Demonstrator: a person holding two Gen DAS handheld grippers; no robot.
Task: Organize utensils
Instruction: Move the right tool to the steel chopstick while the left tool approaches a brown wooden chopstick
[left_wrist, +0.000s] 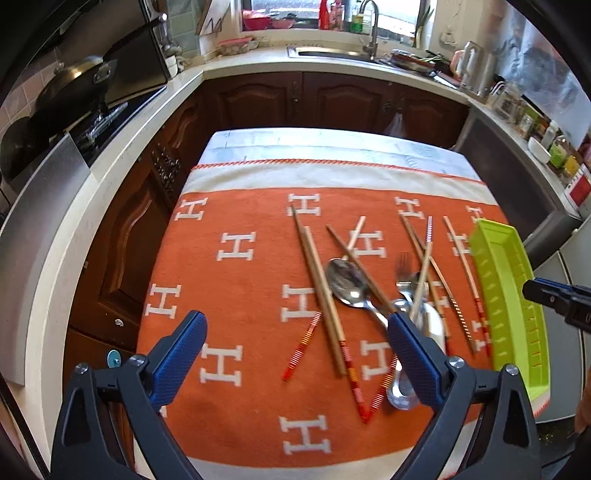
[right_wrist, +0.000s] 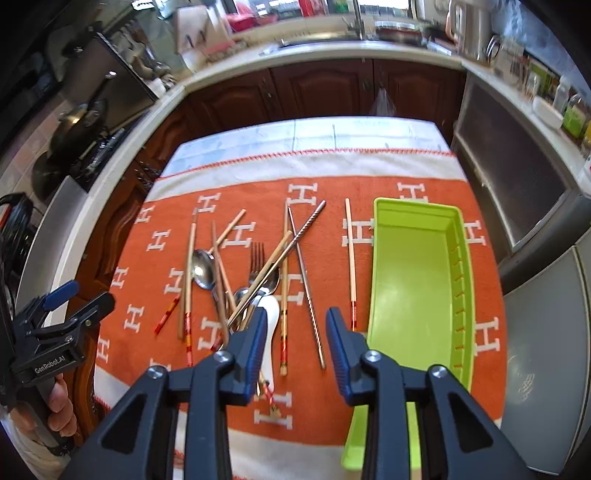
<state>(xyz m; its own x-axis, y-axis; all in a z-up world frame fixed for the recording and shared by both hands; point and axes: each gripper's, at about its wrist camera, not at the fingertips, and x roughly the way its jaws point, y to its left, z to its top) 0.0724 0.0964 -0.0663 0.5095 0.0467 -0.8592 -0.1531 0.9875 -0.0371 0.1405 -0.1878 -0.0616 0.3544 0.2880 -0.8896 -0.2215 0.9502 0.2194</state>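
A tangle of utensils lies on the orange cloth: wooden chopsticks, a steel spoon, a fork, a white ceramic spoon and twisted metal chopsticks. To the right of the pile stands a lime green tray, long and empty, also seen in the left wrist view. My left gripper hangs wide open above the pile's left part, holding nothing. My right gripper hovers over the gap between pile and tray, its jaws partly apart and nothing pressed between them.
The cloth covers a small table in a U-shaped kitchen. Dark wooden cabinets lie beyond it, a stove with a wok to the left, a sink at the back. A grey appliance stands close on the right.
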